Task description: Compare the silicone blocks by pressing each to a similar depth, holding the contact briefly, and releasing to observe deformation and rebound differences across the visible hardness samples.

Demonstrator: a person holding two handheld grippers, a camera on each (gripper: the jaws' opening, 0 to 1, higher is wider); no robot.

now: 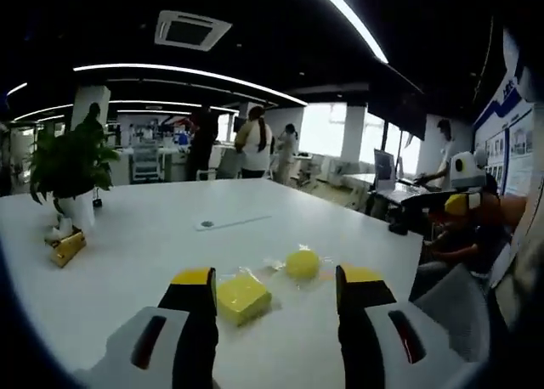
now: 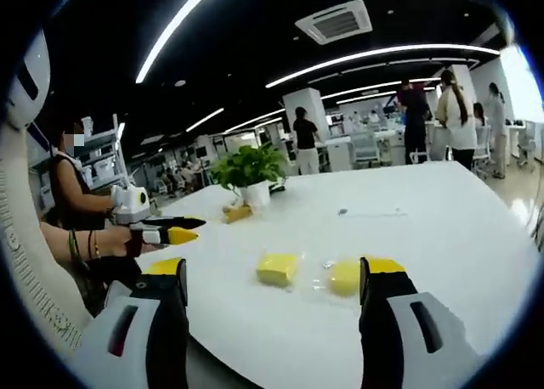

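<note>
White tabletop (image 1: pixel 144 245) spreads through an open office with ceiling light strips, people standing far back, and a potted plant (image 1: pixel 70 164) near the table's far left corner as the left gripper view has it. Two yellow silicone samples lie near the close edge, each on a bit of clear wrap: a square block (image 1: pixel 243 297) and, just beside it to the right and a little farther off, a round block (image 1: pixel 303 263). In the right gripper view the same pair shows as the square block (image 2: pixel 279 268) on the left and the round block (image 2: pixel 344 277) near the right jaw. The left gripper (image 1: pixel 276 300) hangs above the table's near edge with its jaws spread wide and nothing between them; the square block sits just ahead of its left jaw, apart from it. The right gripper (image 2: pixel 272 283) is likewise spread and empty, held back from the table edge and level with both samples. Across the table a seated person holds another yellow-tipped gripper (image 2: pixel 161 232). By my reading no press has begun; this is the approach. The next move calls for lowering one jaw tip squarely onto one sample, to a depth that can be repeated on the other.
</note>
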